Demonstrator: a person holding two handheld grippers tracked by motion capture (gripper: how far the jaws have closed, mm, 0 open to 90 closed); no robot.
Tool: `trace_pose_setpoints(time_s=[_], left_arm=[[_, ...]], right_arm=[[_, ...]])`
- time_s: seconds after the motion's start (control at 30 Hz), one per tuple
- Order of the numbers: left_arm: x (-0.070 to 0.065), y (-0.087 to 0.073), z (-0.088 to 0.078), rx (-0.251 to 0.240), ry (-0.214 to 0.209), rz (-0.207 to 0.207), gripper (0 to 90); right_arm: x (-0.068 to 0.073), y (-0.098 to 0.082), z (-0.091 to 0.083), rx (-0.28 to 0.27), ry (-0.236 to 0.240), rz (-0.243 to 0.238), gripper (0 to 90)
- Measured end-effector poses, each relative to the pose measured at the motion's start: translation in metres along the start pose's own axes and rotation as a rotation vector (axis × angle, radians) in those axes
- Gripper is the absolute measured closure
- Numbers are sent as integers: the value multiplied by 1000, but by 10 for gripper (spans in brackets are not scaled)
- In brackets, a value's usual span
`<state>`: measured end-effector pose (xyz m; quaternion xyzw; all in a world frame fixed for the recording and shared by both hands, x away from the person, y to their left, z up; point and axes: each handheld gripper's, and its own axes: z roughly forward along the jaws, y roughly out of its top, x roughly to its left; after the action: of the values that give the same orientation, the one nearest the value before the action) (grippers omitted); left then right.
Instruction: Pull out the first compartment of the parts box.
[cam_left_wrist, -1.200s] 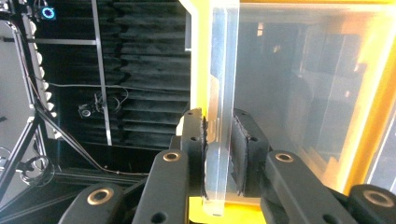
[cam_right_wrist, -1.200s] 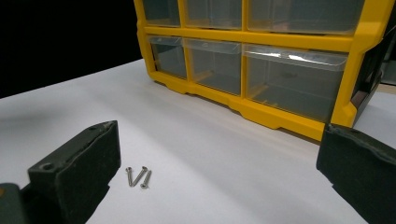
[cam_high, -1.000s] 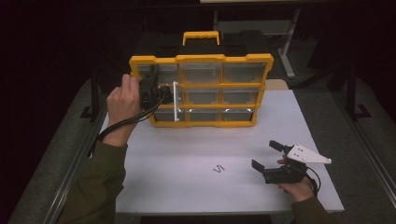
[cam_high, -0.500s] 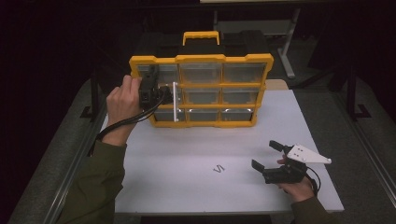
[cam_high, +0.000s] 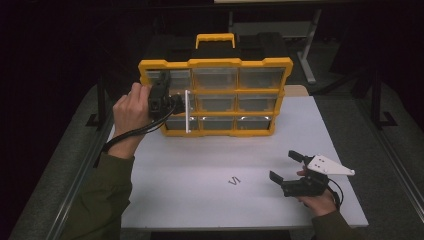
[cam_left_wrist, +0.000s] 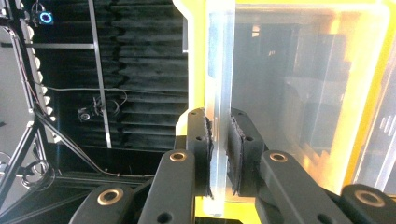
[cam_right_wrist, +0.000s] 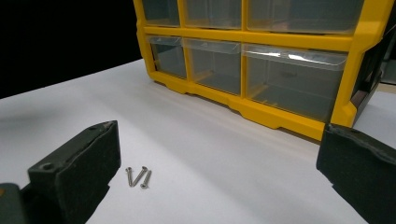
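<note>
At far left, a hand and the left tool (cam_high: 172, 102) raised against the left column of a yellow organizer (cam_high: 216, 63) standing upright at the back of the white desk (cam_high: 200, 170). Clamped between the tool's pads, seen close in the left gripper view: the clear front lip of a drawer (cam_left_wrist: 219, 70), a thin translucent plastic edge running lengthwise straight away from the jaws, pads (cam_left_wrist: 201, 140) pressed flat on either side. Drawer itself in the middle row of the left column, its white-looking front edge standing proud of the frame in the high view, so likely drawn out a little, though the angle leaves that uncertain. Pull direction for any further opening: straight toward the person, along the drawer's depth, with the left hand plainly the nearer and already committed.

Across the middle, nine clear bins in a yellow grid, carry handle (cam_high: 215, 39) on top, contents hard to make out through the glare.

Farther right on the bare desk, three small silver screws (cam_right_wrist: 138, 177) lying close together, heads toward the camera in the right gripper view, long axes roughly parallel and pointing away toward the organizer. Just ahead of them, the right tool (cam_high: 286, 167), resting low near the desk's front right corner, jaws spread wide and empty, the screws lying between and slightly beyond the pads, nearer the left-hand pad (cam_right_wrist: 81, 163) in that view.
</note>
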<state>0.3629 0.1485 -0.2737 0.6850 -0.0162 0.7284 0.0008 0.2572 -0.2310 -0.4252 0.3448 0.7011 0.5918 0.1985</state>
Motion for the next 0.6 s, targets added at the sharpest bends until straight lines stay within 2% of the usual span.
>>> trace_pose_setpoints(time_s=[0.6], left_arm=[[0,-1,-14,-9,1,-1,802]], right_arm=[[0,0,0,1,-2,1,0]])
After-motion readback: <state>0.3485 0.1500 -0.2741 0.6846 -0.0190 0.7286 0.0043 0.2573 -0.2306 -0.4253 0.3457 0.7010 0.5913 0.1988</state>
